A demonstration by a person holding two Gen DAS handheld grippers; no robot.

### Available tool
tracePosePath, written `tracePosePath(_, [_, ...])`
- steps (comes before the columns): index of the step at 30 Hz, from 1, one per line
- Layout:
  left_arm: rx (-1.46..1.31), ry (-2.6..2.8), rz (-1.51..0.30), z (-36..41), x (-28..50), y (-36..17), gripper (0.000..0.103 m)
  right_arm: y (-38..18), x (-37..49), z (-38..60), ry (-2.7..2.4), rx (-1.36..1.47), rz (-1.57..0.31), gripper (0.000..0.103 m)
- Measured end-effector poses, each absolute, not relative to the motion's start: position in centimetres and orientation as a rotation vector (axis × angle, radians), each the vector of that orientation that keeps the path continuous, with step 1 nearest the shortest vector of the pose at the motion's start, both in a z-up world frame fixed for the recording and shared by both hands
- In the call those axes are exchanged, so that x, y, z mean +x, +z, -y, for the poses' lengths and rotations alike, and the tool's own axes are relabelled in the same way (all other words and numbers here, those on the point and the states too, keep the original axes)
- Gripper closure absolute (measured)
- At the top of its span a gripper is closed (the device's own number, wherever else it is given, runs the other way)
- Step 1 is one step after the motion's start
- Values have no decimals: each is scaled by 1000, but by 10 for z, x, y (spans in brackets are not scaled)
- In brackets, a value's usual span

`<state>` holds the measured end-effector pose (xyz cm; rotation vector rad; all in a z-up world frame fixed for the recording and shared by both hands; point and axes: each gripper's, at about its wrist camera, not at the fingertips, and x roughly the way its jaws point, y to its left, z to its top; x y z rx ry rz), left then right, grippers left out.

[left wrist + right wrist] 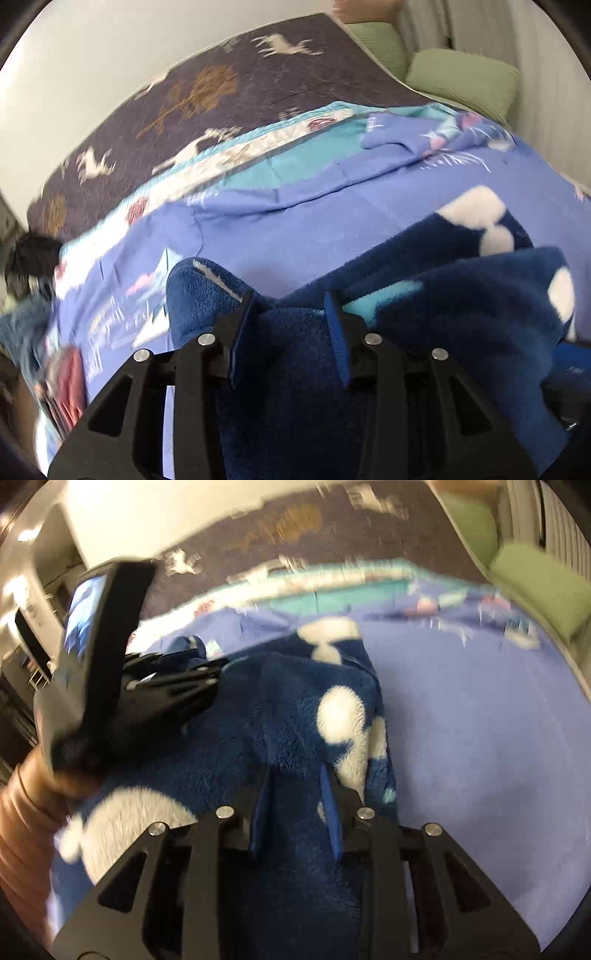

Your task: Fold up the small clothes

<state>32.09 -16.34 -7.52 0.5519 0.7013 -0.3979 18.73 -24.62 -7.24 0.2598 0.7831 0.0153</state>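
A dark blue fleece garment (461,295) with white blotches lies on a lilac-blue printed sheet (295,229). My left gripper (290,299) has its fingers closed on a thick bunch of the fleece. In the right wrist view the same fleece (295,709) lies bunched lengthwise, and my right gripper (295,771) grips a fold of it between its blue pads. The left gripper (177,675) shows at the left of that view, held by a hand, pinching the fleece's far left edge.
The sheet lies over a dark purple bedspread (258,85) with white deer and brown trees. Green pillows (465,77) sit at the far right by a wall. Crumpled clothes (37,332) lie at the left edge.
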Motion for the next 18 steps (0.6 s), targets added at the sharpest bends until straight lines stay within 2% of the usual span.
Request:
tracePosePath(4, [475, -449, -712, 148, 326, -62, 60, -73, 187, 248, 23, 259, -789, 77])
tracePosePath(10, [340, -487, -692, 103, 339, -18, 58, -58, 188, 250, 35, 232, -858, 74])
tracePosePath(12, [311, -470, -697, 92, 352, -14, 58, -44, 189, 256, 27, 285, -884, 72])
tracePosePath(14, [263, -467, -715, 84, 363, -15, 59, -23, 192, 259, 22, 329, -855, 65])
tracePosePath(15, [244, -470, -734, 84, 368, -19, 63, -12, 193, 257, 23, 313, -823, 64])
tracePosePath(16, [224, -488, -771, 88, 375, -27, 72, 1, 197, 253, 24, 280, -784, 64])
tracePosePath(18, [250, -483, -809, 101, 381, -50, 74, 11, 212, 244, 71, 263, -753, 63])
